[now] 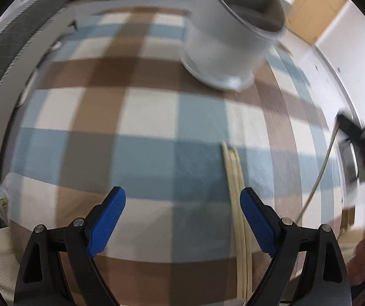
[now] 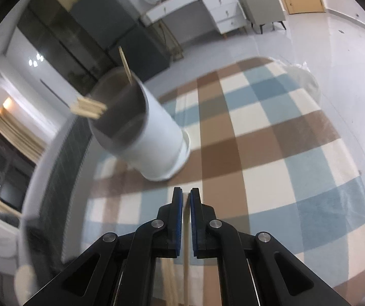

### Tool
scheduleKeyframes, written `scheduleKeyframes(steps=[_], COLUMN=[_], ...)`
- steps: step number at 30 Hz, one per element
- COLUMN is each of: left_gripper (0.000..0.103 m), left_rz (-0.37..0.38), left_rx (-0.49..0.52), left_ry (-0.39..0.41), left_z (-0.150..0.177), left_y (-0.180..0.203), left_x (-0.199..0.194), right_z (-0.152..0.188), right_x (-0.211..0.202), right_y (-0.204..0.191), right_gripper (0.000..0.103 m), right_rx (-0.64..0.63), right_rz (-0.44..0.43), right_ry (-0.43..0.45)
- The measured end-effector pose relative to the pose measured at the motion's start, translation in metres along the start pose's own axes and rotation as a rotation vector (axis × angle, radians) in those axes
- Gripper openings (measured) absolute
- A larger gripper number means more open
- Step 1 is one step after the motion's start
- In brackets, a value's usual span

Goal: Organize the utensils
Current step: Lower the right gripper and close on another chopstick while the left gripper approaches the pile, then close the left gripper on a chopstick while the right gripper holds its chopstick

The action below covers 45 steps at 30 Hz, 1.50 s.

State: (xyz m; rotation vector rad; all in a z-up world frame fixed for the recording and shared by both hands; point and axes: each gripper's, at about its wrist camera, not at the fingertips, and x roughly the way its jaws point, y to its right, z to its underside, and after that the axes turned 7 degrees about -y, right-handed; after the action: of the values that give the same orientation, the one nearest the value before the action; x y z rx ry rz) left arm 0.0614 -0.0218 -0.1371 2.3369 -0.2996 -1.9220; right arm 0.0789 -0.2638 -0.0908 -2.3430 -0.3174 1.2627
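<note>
- two grippers show: the left gripper (image 1: 182, 219) is spread wide with nothing between its blue pads, above the checked tablecloth (image 1: 144, 117).
- just inside its right finger lies a bundle of pale chopsticks (image 1: 238, 204), flat on the cloth; their count is blurred.
- ahead and to the right stands one white utensil holder (image 1: 223, 43).
- the right gripper (image 2: 186, 201) is nearly closed, only a thin slit left; whether it pinches the pale stick (image 2: 186, 275) below is unclear.
- ahead-left, the holder (image 2: 146, 132) carries one upright chopstick (image 2: 125, 65) and a blurred cluster (image 2: 88, 108).
</note>
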Motion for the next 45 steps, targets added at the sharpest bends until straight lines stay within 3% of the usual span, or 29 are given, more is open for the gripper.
scheduleKeyframes(steps=[9,12,25,28,31,34,35,36,40,45], left_gripper=[0.088,0.089,0.086,0.078,0.063,0.029,0.011,0.003,0.001,0.001], left_rz=[-0.095,-0.122,-0.173,-0.171,-0.170,-0.165,-0.162,-0.160,-0.133,-0.038], left_rx=[0.063,0.073,0.013,0.020,0.040,0.078,0.095,0.103,0.104,0.066], left_ry=[-0.064,-0.050,-0.091,-0.095,-0.106,-0.117,-0.120,-0.124,-0.100,0.058], left_z=[0.006,0.006,0.001,-0.012,-0.025,-0.035,-0.040,-0.043,-0.054,-0.058], left_y=[0.021,0.024,0.015,0.014,0.022,0.037,0.043,0.046,0.053,0.044], left_x=[0.027,0.029,0.031,0.032,0.033,0.033,0.034,0.035,0.037,0.001], right_z=[-0.002,-0.001,0.000,0.000,0.001,0.000,0.000,0.000,0.000,0.009], right_x=[-0.032,-0.037,-0.054,-0.054,-0.053,-0.052,-0.051,-0.051,-0.051,-0.061], right_y=[0.006,0.004,-0.011,-0.013,-0.014,-0.013,-0.013,-0.013,-0.016,-0.025], right_gripper=[0.005,0.005,0.005,0.005,0.005,0.005,0.005,0.005,0.005,0.005], right_rx=[-0.006,-0.030,-0.110,-0.121,-0.129,-0.124,-0.122,-0.123,-0.147,-0.170], right_rz=[-0.006,0.010,0.024,0.017,0.022,0.021,0.022,0.023,0.037,0.023], right_ry=[0.076,0.093,0.145,0.146,0.145,0.144,0.144,0.144,0.148,0.177])
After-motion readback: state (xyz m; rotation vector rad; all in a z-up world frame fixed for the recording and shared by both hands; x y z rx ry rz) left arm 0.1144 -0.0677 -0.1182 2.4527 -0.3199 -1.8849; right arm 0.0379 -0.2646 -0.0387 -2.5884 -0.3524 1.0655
